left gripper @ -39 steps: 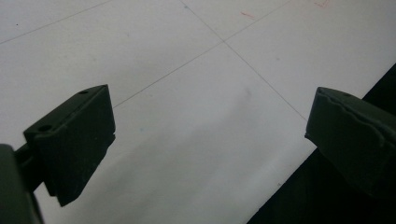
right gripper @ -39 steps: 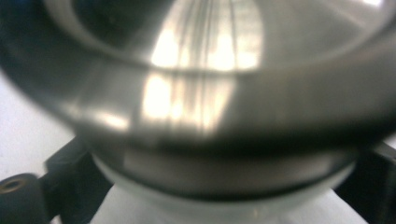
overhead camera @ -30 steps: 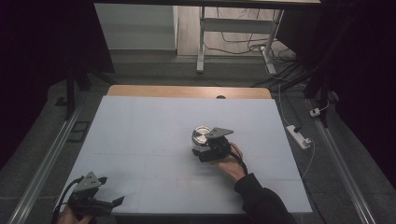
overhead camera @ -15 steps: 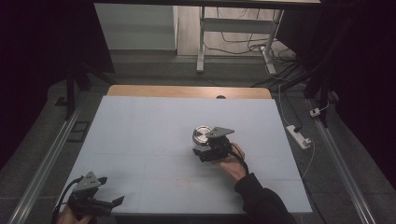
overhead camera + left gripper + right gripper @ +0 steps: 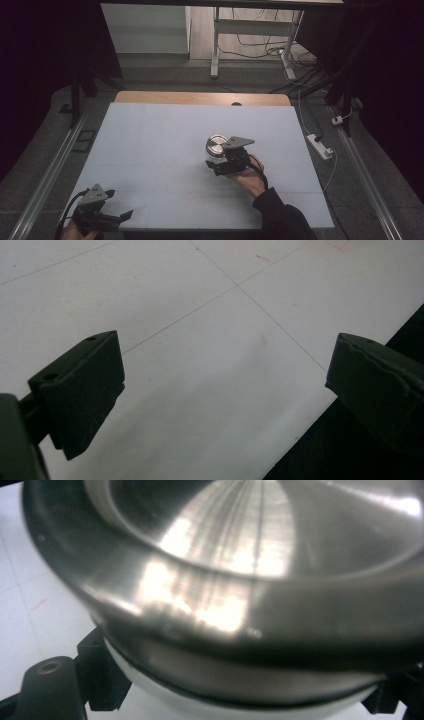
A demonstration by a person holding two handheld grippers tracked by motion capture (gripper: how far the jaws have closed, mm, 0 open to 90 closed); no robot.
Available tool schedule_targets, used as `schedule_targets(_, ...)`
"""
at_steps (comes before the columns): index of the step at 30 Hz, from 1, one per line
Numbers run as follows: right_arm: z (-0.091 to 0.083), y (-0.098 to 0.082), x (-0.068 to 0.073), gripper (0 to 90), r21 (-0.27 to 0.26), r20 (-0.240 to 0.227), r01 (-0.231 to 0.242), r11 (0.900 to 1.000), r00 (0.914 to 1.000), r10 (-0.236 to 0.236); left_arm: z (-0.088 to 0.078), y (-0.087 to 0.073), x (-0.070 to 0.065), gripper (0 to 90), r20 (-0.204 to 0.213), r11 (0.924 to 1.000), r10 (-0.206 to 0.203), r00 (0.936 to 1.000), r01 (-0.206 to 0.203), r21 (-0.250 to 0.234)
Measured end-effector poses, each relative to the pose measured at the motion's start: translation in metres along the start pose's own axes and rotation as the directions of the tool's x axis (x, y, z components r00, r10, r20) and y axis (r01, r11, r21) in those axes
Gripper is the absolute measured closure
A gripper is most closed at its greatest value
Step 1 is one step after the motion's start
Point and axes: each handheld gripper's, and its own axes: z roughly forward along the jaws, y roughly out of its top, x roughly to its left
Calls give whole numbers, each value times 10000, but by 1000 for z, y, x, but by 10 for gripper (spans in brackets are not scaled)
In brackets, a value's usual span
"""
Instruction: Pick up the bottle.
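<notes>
**Inspector:** High view, item one: a round metal container (image 5: pixel 216 146) stands on the white table (image 5: pixel 150 140), slightly toward four o'clock from centre; the right gripper (image 5: pixel 226 161) sits against its six o'clock side, held in the person's right hand (image 5: pixel 248 176).

**Clerk:** Clenched on it?

**Inspector:** Right gripper view puts the container (image 5: pixel 240 580) between the jaws, one at seven o'clock and one at five o'clock of the body; they appear to press its lower wall, so I record it as grasped; contact itself is partly hidden.

**Clerk:** Handling?

**Inspector:** Brushed steel top, white band beneath; judged rigid, smooth and likely slippery, moderate weight; best taken low on the straight wall, under the overhanging rim, not on the curved shoulder.

**Clerk:** The other tool?

**Inspector:** Left gripper (image 5: pixel 106 216) at the table's seven o'clock corner; left gripper view shows its jaws spread wide over bare table (image 5: pixel 210 340), holding nothing.

**Clerk:** Markings?

**Inspector:** No brand, label or legible writing found; small red marks on the table surface, not readable.
</notes>
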Motion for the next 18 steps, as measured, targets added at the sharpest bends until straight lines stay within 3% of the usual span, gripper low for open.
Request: schedule_targets(18, -24, 2, 25, 152, -67, -624, 128, 9999, 9980, -132, -1, 0, 1, 30, 34, 9999, -90, 10000, 90, -57)
